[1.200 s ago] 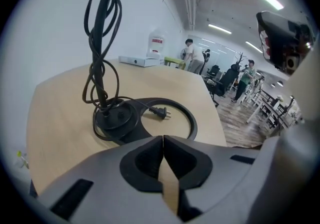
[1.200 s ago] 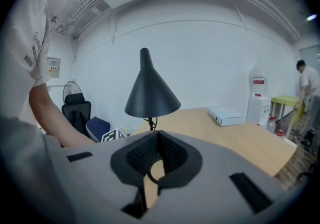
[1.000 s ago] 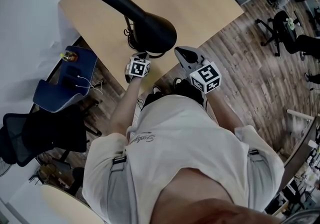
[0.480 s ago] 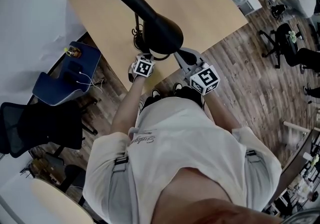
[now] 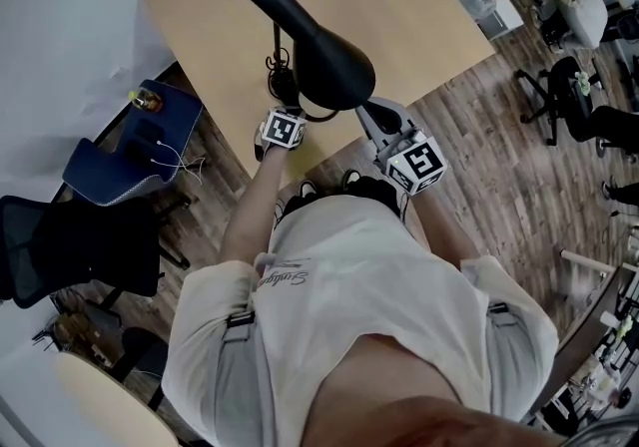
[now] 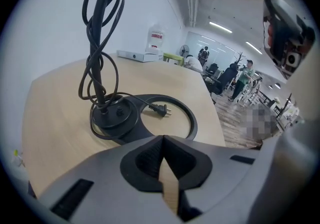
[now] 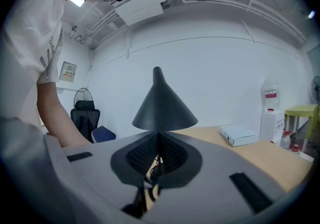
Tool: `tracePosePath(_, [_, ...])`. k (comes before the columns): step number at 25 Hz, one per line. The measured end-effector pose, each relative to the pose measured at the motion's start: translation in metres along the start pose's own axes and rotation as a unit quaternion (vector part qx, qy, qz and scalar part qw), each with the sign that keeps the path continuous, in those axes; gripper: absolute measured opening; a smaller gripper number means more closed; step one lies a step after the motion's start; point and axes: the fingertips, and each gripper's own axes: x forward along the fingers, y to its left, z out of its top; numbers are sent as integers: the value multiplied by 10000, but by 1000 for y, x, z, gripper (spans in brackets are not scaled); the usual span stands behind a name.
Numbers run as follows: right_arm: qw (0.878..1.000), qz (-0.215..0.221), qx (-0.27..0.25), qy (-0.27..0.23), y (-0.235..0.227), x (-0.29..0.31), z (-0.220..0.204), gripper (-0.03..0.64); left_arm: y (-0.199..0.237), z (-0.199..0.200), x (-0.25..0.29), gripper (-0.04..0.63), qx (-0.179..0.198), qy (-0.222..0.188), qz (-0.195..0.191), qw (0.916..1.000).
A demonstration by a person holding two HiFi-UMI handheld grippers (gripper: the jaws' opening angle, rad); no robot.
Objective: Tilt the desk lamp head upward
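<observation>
Just one desk lamp head [image 5: 334,66], a black cone on a thin stem over a round base [image 6: 112,115] near the counter's [image 5: 419,16] front edge; looks light, rigid and slick, so best taken at the rim or the narrow neck. Two tools close by, left tool [image 6: 162,165] and right tool [image 7: 157,155], both with jaws together, holding nothing. Also one cord [image 6: 100,18] and one plug [image 6: 159,110] by the base.

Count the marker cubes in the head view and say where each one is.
2. The left cube is beside the lamp base, at the desk edge. The right cube is just past the desk edge, over the floor. None appear hidden.
</observation>
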Motion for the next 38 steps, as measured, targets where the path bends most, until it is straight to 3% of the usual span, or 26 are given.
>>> tracePosePath(7, [9997,-154,40,-178,-3,-21,35,-5,1,-2,-2,14,-90,14,-57,9999])
tracePosePath(19, [9987,-229,-463,-2,-13,-45,107,-5,-1,-2,-1,14,-102,19,-51,9999])
tracePosePath(24, [9989,-340,-240,-219,-22,-50,147,-5,0,-3,-3,14,-98,10,14,10000])
tracePosePath(29, [9990,-395,-190,-111,-26,-48,159,-5,-1,-1,-2,14,-89,3,-19,10000])
tracePosePath(38, [9996,-19,-284,-57,-21,-43,211,-5,-1,0,-1,14,52,-8,55,10000])
